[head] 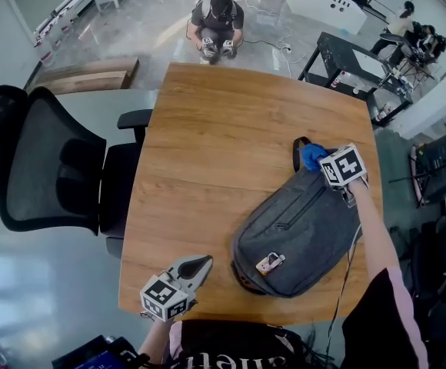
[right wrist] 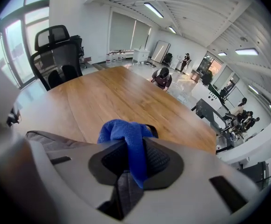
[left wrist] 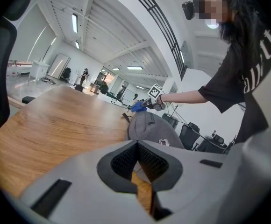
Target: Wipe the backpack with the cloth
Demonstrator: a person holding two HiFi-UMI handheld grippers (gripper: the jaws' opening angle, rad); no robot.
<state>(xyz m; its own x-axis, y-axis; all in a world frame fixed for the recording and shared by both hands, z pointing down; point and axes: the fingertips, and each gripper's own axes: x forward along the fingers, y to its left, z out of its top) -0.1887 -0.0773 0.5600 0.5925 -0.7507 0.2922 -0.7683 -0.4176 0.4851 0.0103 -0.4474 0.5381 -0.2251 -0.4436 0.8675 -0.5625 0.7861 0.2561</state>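
Note:
A grey backpack (head: 296,237) lies flat on the wooden table (head: 223,144), near its front right corner. My right gripper (head: 321,162) is at the bag's far end, shut on a blue cloth (head: 312,156) that rests against the bag's top. In the right gripper view the cloth (right wrist: 126,133) hangs bunched between the jaws of my right gripper (right wrist: 131,149), with the grey bag fabric (right wrist: 49,141) just below. My left gripper (head: 198,266) hovers at the table's front edge, left of the bag, shut and holding nothing. From the left gripper (left wrist: 137,146) view, the backpack (left wrist: 149,127) lies ahead.
A black mesh office chair (head: 46,160) stands at the table's left side. A person (head: 217,21) crouches on the floor beyond the far edge. Black metal frames (head: 354,68) and other people are at the far right.

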